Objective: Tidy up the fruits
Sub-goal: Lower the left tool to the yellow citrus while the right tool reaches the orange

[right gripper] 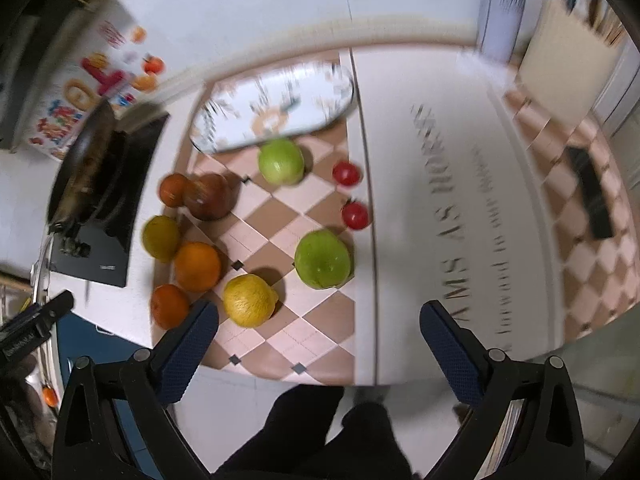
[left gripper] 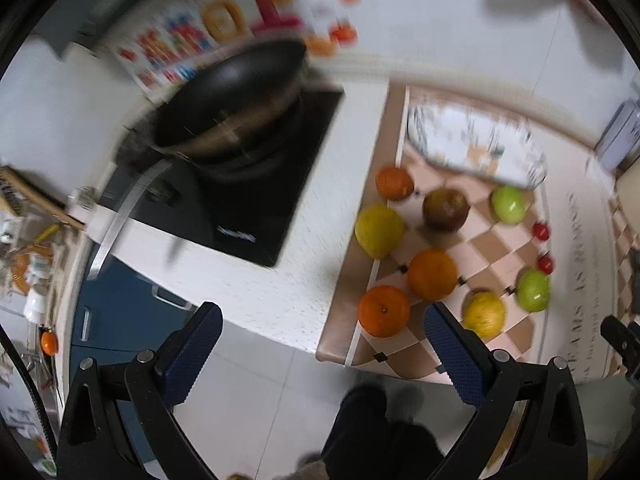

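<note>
Fruits lie loose on a checkered mat [right gripper: 280, 216]: several oranges [right gripper: 197, 266], two yellow lemons [right gripper: 249, 300], two green apples [right gripper: 322, 259], a dark red-brown fruit [right gripper: 210, 196] and two small red tomatoes [right gripper: 355, 215]. A patterned oval tray [right gripper: 276, 106] stands empty at the mat's far end. My left gripper [left gripper: 322, 354] hovers open above the counter edge, near the closest orange [left gripper: 384, 311]. My right gripper [right gripper: 318, 350] is open too, above the mat's near edge, with the lemon just ahead of its left finger. Both views are blurred by motion.
A black wok [left gripper: 236, 96] sits on a black induction hob [left gripper: 256, 184] left of the mat. A white mat with lettering [right gripper: 452, 208] lies to the right. A colourful box [left gripper: 224, 28] leans at the back wall. A person's dark legs [right gripper: 320, 436] show below.
</note>
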Action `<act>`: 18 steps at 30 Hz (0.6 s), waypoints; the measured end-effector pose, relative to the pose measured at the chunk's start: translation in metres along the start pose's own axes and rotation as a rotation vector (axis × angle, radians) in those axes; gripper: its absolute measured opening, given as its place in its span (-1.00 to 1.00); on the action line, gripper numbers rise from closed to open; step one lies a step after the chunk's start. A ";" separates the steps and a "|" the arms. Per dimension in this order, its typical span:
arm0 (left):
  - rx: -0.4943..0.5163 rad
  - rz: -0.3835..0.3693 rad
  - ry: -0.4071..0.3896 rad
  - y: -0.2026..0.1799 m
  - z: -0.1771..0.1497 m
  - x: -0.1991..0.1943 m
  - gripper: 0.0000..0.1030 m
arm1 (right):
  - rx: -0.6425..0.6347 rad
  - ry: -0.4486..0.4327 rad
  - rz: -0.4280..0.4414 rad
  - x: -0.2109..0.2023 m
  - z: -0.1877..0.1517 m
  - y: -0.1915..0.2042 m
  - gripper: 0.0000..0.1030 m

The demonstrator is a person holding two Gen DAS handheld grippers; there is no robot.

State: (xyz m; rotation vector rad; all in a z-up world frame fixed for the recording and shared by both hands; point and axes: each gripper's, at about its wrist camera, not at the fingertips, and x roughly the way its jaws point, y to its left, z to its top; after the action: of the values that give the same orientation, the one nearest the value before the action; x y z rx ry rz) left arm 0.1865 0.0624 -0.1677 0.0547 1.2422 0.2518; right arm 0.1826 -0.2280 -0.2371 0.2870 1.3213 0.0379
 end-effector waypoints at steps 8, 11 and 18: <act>0.020 -0.136 0.212 -0.003 0.051 0.109 0.94 | 0.011 0.160 0.141 0.092 0.017 0.068 0.98; 0.037 -0.168 0.236 -0.004 0.067 0.125 0.94 | -0.014 0.209 0.173 0.126 0.028 0.102 0.90; 0.068 -0.214 0.275 0.001 0.091 0.151 0.94 | -0.086 0.370 0.155 0.193 0.032 0.156 0.52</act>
State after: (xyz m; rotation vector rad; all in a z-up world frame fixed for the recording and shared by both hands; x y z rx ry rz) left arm 0.3175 0.1049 -0.2777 -0.0565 1.5178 0.0304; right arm 0.2833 -0.0467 -0.3773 0.3180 1.6573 0.2896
